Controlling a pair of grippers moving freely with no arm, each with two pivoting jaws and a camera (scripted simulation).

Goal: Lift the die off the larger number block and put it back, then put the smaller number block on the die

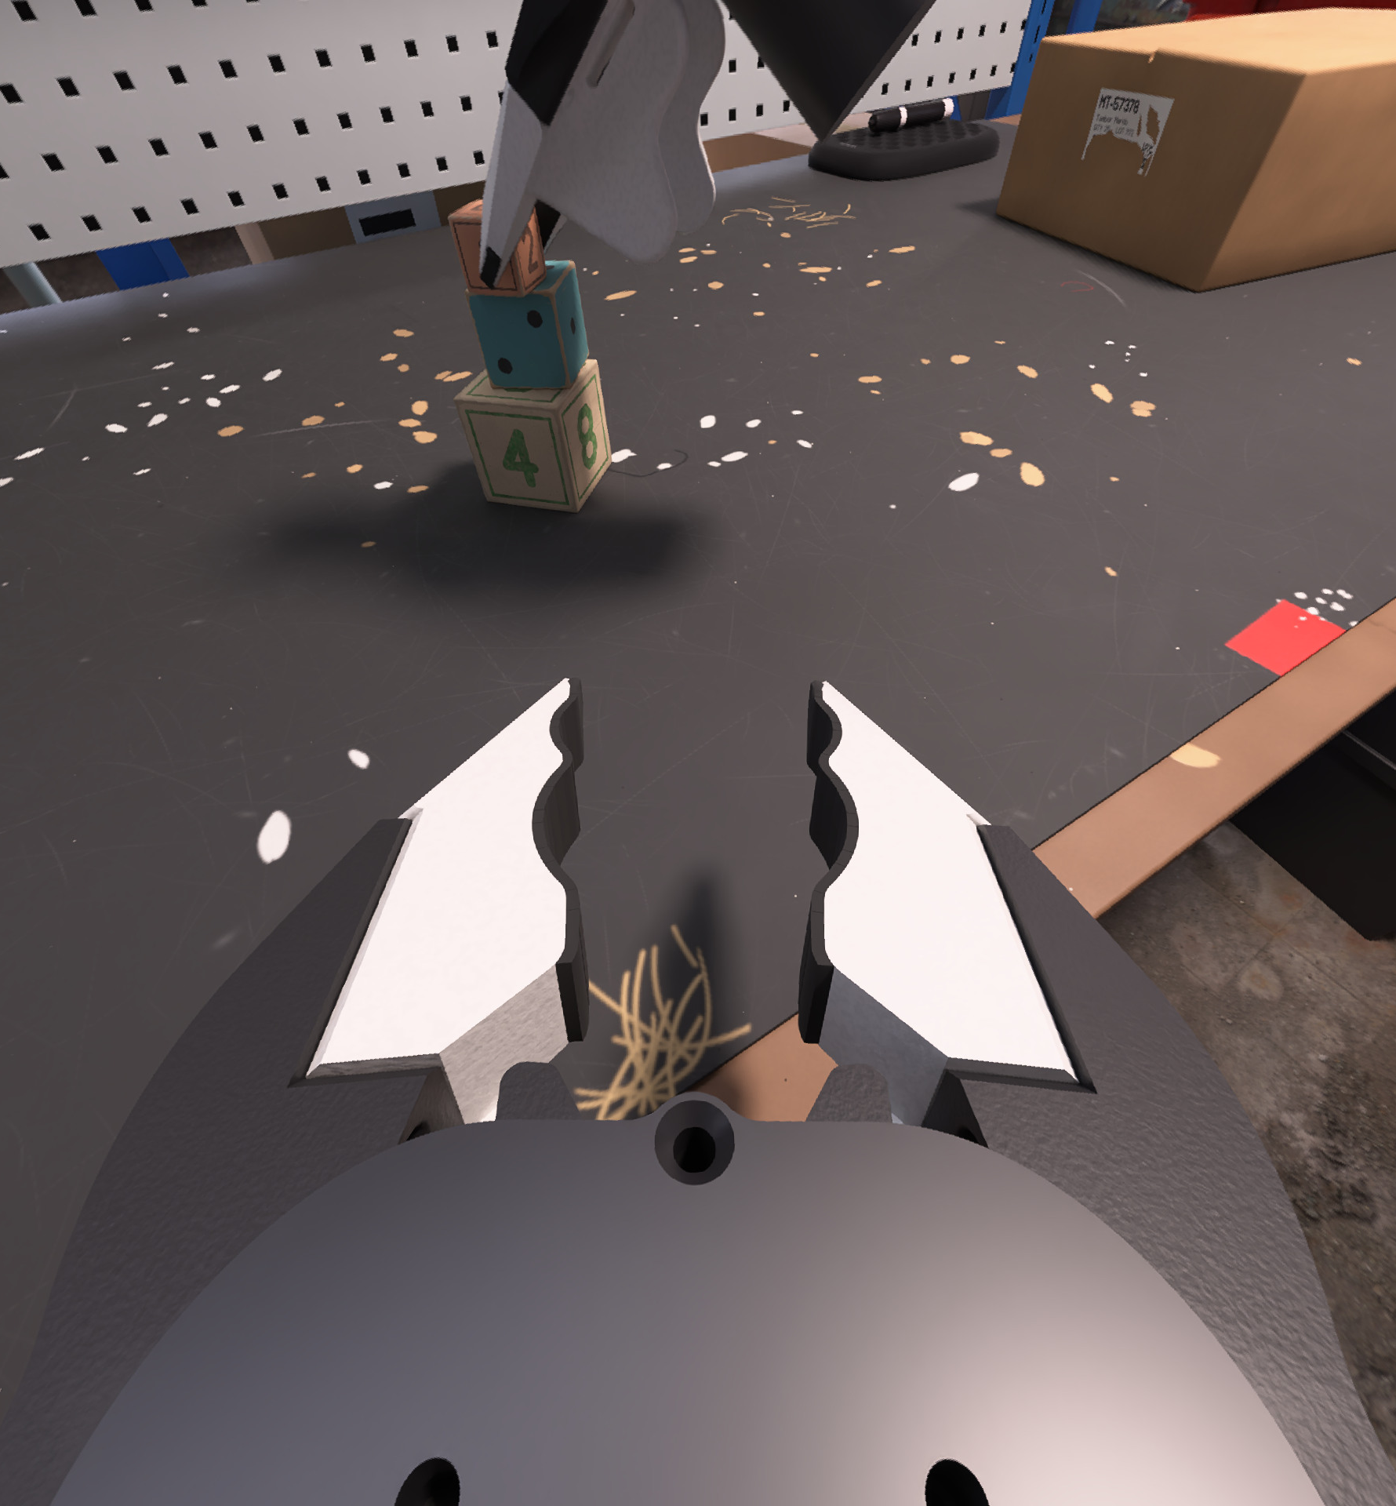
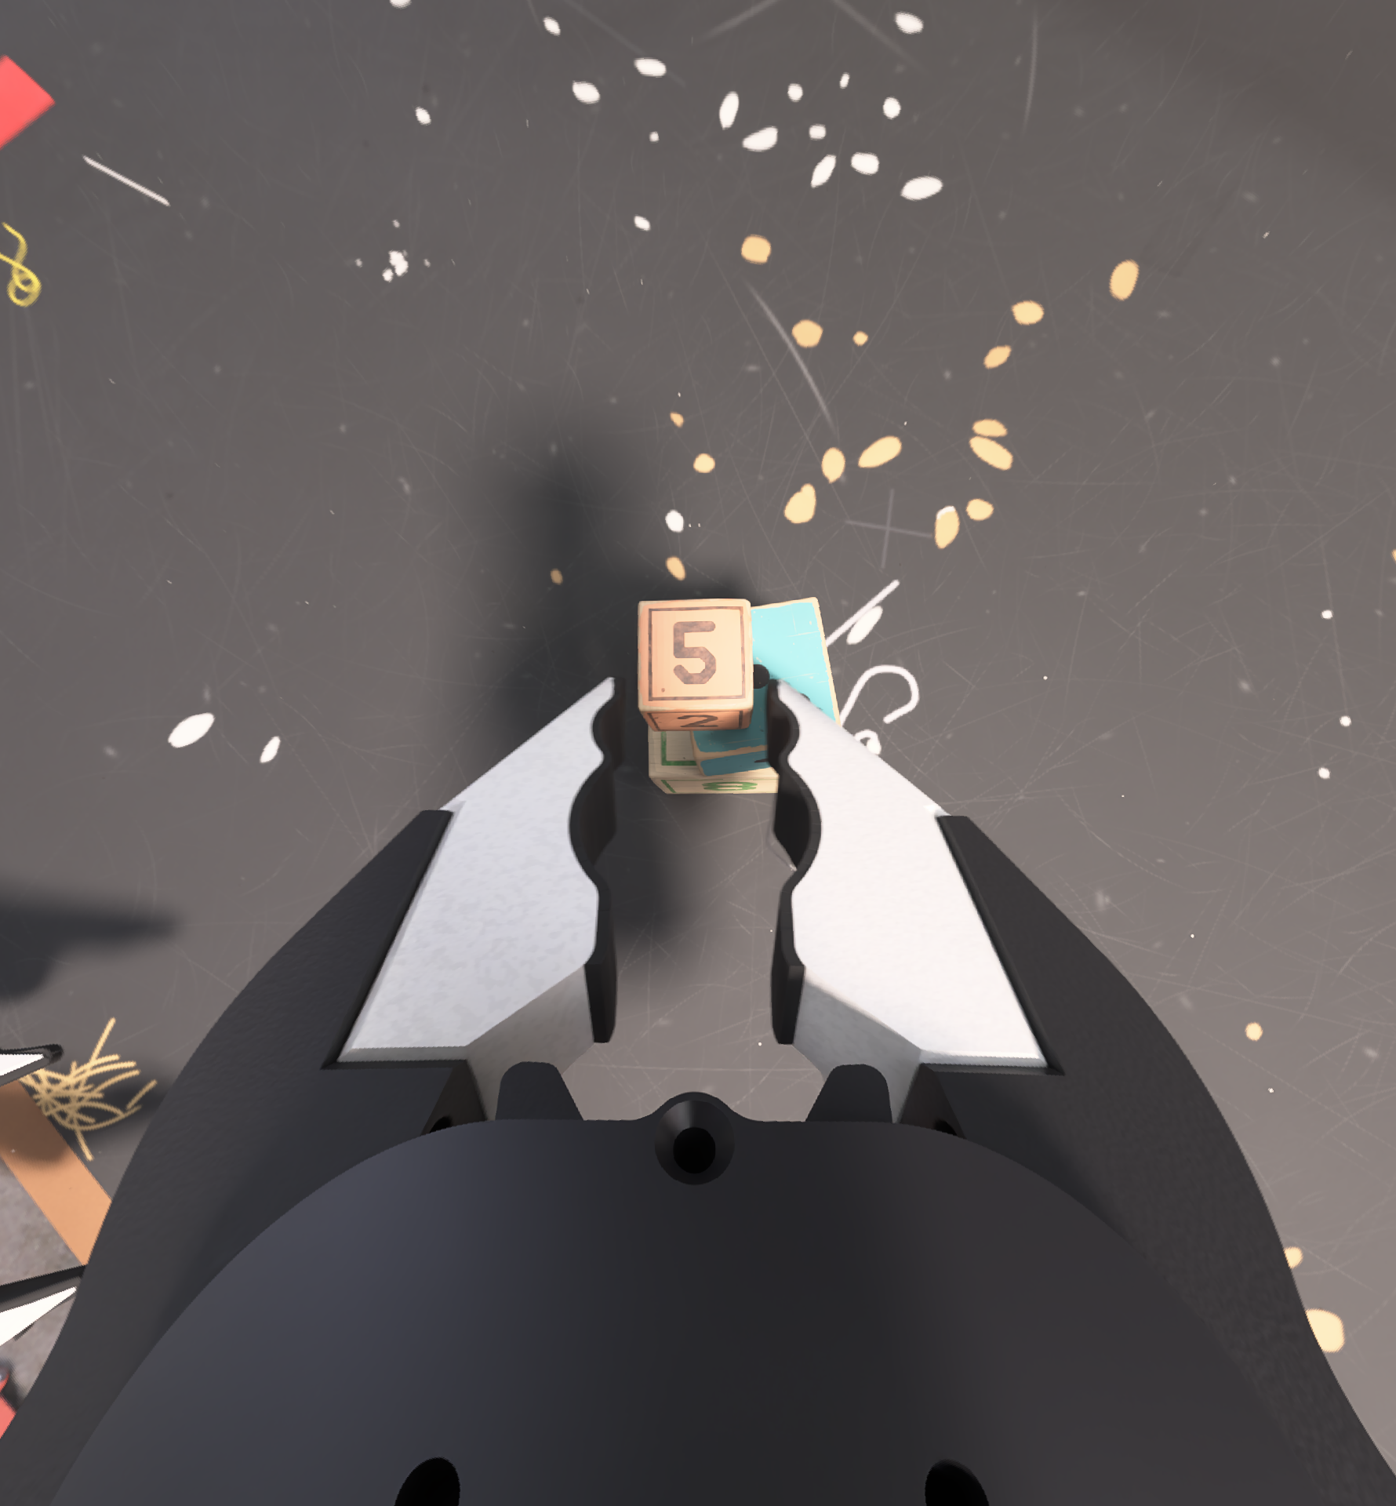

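A three-piece stack stands on the dark table (image 1: 841, 570). The larger number block (image 1: 536, 444), pale with green numerals, is at the bottom. The teal die (image 1: 528, 326) sits on it. The smaller orange number block (image 1: 499, 253) rests on the die, offset toward one edge. My right gripper (image 1: 519, 244) comes down from above and straddles the smaller block (image 2: 695, 664). Its jaws stand slightly wider than the block, with thin gaps on both sides. The die (image 2: 797, 652) and larger block (image 2: 674, 754) peek out beneath. My left gripper (image 1: 695, 701) is open and empty, well in front of the stack.
A cardboard box (image 1: 1249, 138) stands at the back right beside a black pad (image 1: 907, 147). A pegboard wall (image 1: 189, 122) runs along the back. The table's wooden edge (image 1: 1167, 782) runs on the right, near a red patch (image 1: 1281, 636). Straw strands (image 1: 662, 1035) lie under my left gripper.
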